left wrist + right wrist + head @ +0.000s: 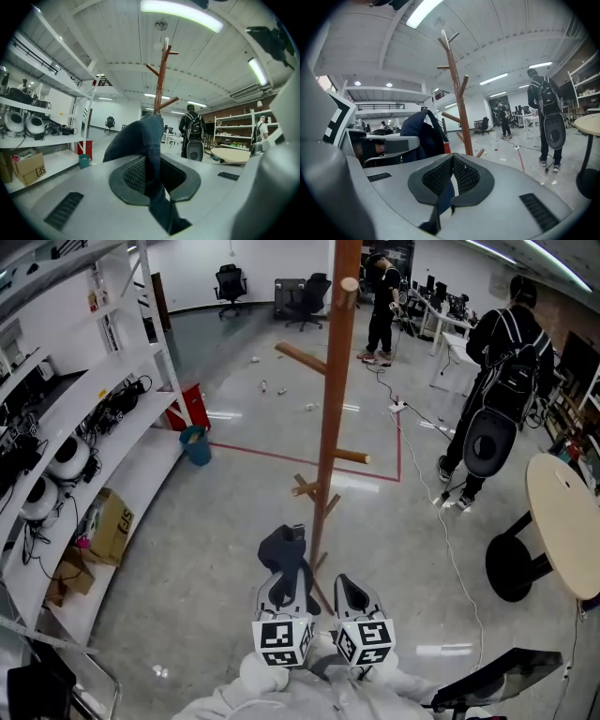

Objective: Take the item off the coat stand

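Dark blue garment [136, 140] pinched in the nearly closed left claw [152, 164].

In the head view, two grey plastic grippers sit side by side at 6 o'clock, pointing toward 12 o'clock, with white sleeves [281, 692] behind them. The left tongs [288, 579] are clamped on a dark blue cloth garment [284, 545]. The right tongs [346, 583], at their 3 o'clock, pinch a thin dark blue cloth strip [443, 199].

My left tongs [153, 174] pinch a dark blue garment [133, 140] (its cloth bunched ahead), the wooden coat stand [161, 79] upright beyond it.
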`<move>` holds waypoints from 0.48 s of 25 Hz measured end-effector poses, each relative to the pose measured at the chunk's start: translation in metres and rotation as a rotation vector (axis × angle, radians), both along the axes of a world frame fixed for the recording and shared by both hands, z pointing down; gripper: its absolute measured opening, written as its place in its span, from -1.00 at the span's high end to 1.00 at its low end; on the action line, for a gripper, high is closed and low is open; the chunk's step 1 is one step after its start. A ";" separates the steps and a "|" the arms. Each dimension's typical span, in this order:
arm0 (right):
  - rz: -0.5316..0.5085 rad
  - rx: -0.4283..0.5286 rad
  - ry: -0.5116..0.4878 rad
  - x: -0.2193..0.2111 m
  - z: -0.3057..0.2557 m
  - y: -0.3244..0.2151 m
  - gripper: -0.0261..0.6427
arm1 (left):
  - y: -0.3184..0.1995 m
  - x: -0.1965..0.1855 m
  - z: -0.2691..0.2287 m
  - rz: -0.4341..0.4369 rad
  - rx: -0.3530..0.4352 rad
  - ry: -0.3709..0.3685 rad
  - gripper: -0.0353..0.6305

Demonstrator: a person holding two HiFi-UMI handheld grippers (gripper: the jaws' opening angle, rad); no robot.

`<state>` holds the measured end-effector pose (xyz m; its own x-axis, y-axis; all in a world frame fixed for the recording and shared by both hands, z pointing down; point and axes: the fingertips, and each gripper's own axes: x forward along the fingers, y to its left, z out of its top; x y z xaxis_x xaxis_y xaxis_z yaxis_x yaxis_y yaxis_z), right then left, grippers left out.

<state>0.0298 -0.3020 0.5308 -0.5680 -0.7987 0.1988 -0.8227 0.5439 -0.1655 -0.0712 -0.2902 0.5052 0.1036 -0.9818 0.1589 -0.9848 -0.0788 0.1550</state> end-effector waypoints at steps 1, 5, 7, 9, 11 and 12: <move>-0.002 0.000 0.002 0.002 0.000 0.000 0.89 | 0.000 0.002 0.000 0.002 0.001 -0.001 0.77; -0.006 -0.001 0.007 0.006 0.003 -0.001 0.89 | -0.002 0.006 -0.002 0.007 0.006 -0.008 0.77; -0.004 0.001 0.003 0.007 0.003 -0.002 0.89 | -0.004 0.008 -0.005 0.010 0.012 -0.013 0.77; -0.007 0.003 0.001 0.006 0.003 -0.002 0.89 | -0.004 0.009 -0.007 0.014 0.016 -0.019 0.77; -0.012 0.013 0.005 0.003 0.001 0.000 0.89 | -0.003 0.008 -0.009 0.015 0.017 -0.022 0.77; -0.015 0.023 0.010 0.002 -0.001 0.002 0.89 | -0.001 0.008 -0.010 0.016 0.017 -0.022 0.77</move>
